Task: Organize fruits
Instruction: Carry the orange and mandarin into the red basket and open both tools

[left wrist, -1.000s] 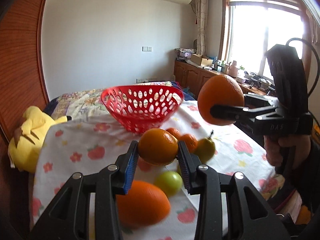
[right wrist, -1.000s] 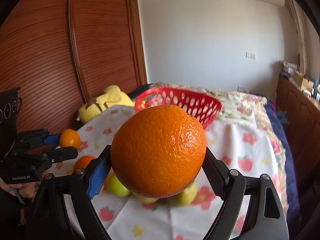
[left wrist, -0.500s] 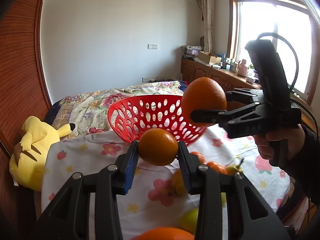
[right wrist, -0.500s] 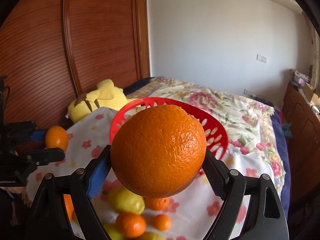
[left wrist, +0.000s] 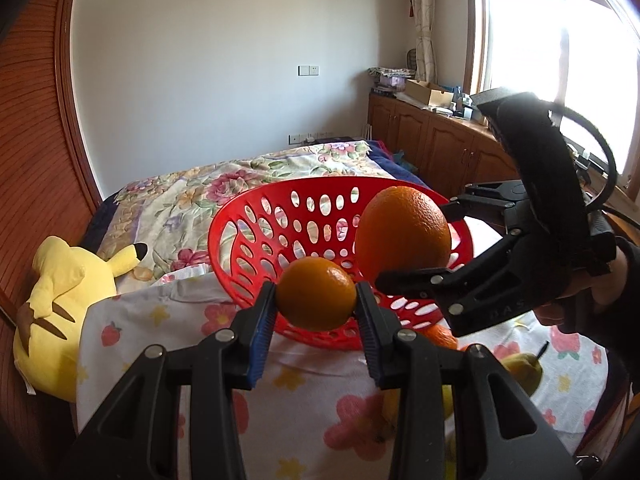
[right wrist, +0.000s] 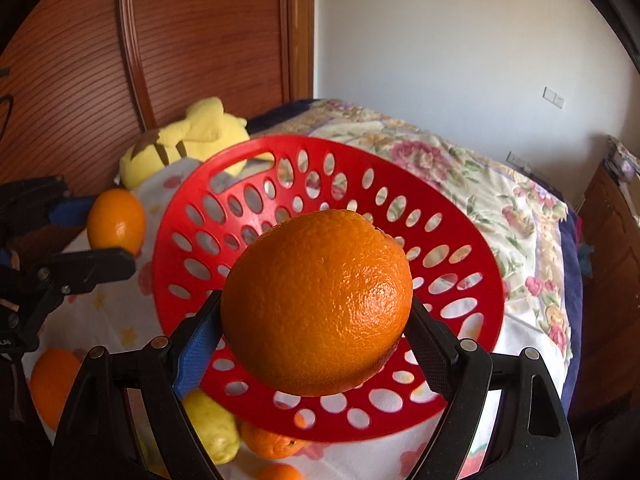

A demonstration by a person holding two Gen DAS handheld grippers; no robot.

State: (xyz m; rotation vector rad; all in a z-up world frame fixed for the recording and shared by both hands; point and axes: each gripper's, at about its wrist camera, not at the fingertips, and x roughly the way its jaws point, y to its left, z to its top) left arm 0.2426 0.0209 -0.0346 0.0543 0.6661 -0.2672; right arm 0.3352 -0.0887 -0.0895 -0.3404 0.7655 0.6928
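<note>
The round red plastic basket (right wrist: 472, 248), its shallow wall pierced all over with oval holes, looks empty in both views, so by my reading the sorting has barely begun: two fruits are on their way and the rest lie loose on the white cloth printed with strawberries and flowers (left wrist: 304, 400). The left gripper (left wrist: 316, 300) is clamped narrowly on a small smooth orange (left wrist: 316, 299), held just short of the basket's near rim; its blue ribbed pads press either side of the fruit. The right gripper (right wrist: 316, 316) stands wide, its jaws closed around a large orange with pebbled, dimpled peel (right wrist: 316, 312), which hangs over the basket's bowl. Still left on the cloth are a yellow lemon-shaped fruit (right wrist: 212, 428), a small tangerine (right wrist: 272, 442) tucked under the basket's edge, another orange (right wrist: 52, 384) at the left, and a yellow-green pear with a dark stalk (left wrist: 522, 372). Both held fruits are round and firm-looking, likely to roll once let go, though the basket's curved wall should contain them. A soft yellow plush toy (left wrist: 60, 304) lies beside the cloth, against the ribbed wooden panel (right wrist: 200, 40)
</note>
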